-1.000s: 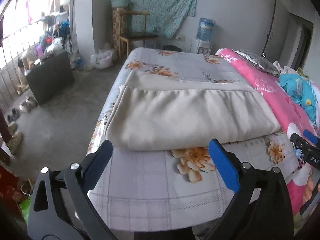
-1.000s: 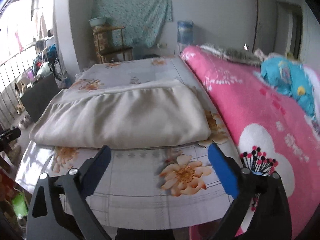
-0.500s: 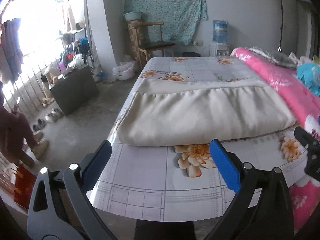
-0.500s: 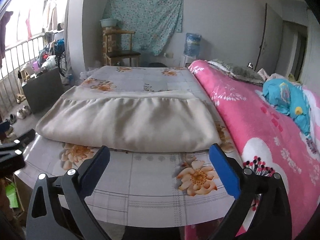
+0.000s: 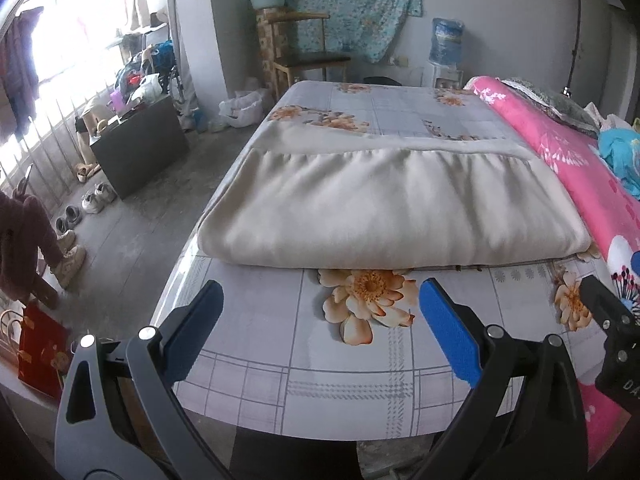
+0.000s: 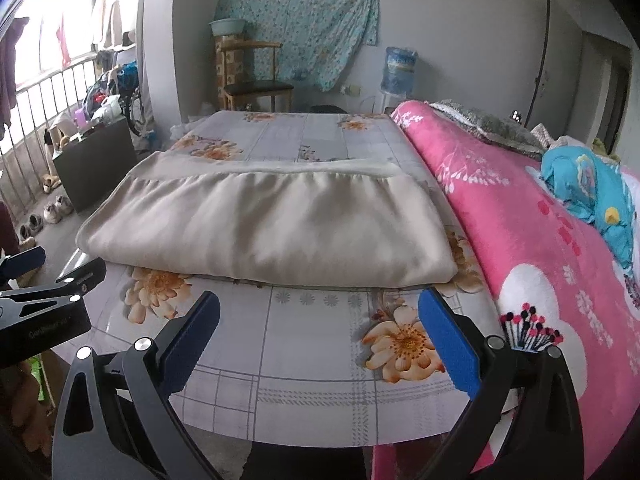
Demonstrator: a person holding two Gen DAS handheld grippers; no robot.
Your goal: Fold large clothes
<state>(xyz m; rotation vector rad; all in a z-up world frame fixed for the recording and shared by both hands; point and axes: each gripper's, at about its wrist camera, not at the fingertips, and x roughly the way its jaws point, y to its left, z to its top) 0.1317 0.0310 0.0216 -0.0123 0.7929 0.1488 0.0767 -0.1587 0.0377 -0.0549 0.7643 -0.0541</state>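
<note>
A large cream garment (image 5: 384, 204) lies folded into a wide flat rectangle on the flowered grey bedsheet (image 5: 320, 356); it also shows in the right wrist view (image 6: 272, 228). My left gripper (image 5: 320, 304) is open and empty, held back above the bed's near edge, short of the cloth. My right gripper (image 6: 318, 308) is open and empty too, just short of the cloth's near right fold. The left gripper's body (image 6: 36, 312) shows at the left edge of the right wrist view, and the right gripper's body (image 5: 612, 340) at the right edge of the left wrist view.
A pink flowered blanket (image 6: 540, 240) covers the bed's right side, with a blue garment (image 6: 592, 184) and a grey pillow (image 6: 488, 124) on it. On the floor to the left are a dark cabinet (image 5: 136, 144) and several shoes (image 5: 80, 216). A wooden chair (image 5: 304, 56) stands at the back wall.
Both grippers have drawn back and risen away from the folded cloth, so more of the bedsheet lies in front of them. Both stay open and empty.
</note>
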